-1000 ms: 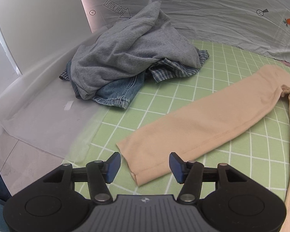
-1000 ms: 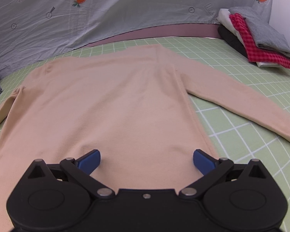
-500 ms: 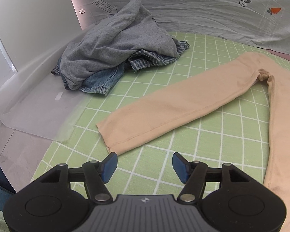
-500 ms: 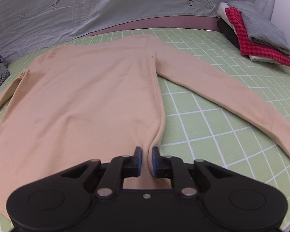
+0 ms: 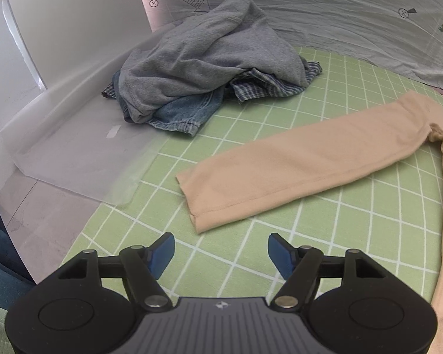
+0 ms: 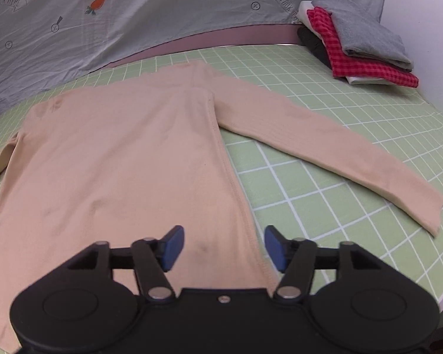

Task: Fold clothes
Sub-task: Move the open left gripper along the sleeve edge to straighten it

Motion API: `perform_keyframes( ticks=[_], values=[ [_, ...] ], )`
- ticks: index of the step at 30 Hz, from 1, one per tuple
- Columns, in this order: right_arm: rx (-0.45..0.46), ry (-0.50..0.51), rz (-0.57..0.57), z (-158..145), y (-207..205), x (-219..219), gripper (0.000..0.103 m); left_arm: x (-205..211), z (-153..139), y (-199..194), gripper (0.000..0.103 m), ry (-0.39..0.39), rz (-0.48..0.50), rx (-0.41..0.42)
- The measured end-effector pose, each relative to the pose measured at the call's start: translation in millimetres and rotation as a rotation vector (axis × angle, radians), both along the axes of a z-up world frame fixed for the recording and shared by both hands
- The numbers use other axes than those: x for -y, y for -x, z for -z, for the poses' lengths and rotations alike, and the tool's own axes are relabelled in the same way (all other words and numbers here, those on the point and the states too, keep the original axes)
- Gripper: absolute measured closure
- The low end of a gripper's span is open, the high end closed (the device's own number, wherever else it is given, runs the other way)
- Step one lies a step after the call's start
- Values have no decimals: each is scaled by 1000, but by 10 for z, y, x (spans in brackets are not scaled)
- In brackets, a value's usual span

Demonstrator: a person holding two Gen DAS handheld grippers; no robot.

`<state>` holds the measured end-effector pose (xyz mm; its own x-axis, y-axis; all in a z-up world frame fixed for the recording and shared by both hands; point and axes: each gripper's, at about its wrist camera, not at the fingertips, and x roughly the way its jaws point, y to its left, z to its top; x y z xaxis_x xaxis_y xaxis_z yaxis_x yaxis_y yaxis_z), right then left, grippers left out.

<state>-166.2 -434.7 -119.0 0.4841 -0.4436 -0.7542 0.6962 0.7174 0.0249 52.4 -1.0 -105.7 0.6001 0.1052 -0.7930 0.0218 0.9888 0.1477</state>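
Though over beige shirt (image 6: 112, 159), both tools (image 5: 221, 250) (image 6: 224, 246) wide, empty.

Green grid-pattern mat (image 5: 280, 135) covers the work surface, with a grey carrot-print sheet (image 6: 133, 14) draped behind at 12 o'clock. White wall (image 5: 73, 14) up at 10 o'clock, pale tiled floor (image 5: 29, 221) down at 8 o'clock. Soft, even light.

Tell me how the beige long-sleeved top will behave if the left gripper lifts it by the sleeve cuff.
The beige top lies flat and thin, so it will probably drape limply. The sleeve would likely rise first, dragging the body across the green mat. It looks light.
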Motion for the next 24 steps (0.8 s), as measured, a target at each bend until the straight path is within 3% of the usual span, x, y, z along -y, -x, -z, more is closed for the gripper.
perform_keyframes(
  ticks=[2,5,11,20,24],
  values=[
    [24,7,-19,8,-52,-68,0,-83,-15,-69,27,14,-17,9],
    [39,15,-90,15,-178,-215,0,-175,-12,-174,24,36,-24,9],
    [25,-23,-117,144,-334,-425,0,-267,56,-361,24,45,-1,-1],
    [-16,-15,61,251,-128,-281,0,-323,139,-583,23,69,2,-22],
    [-40,-15,62,245,-140,-285,0,-311,186,-621,22,79,-3,-36]
  ],
)
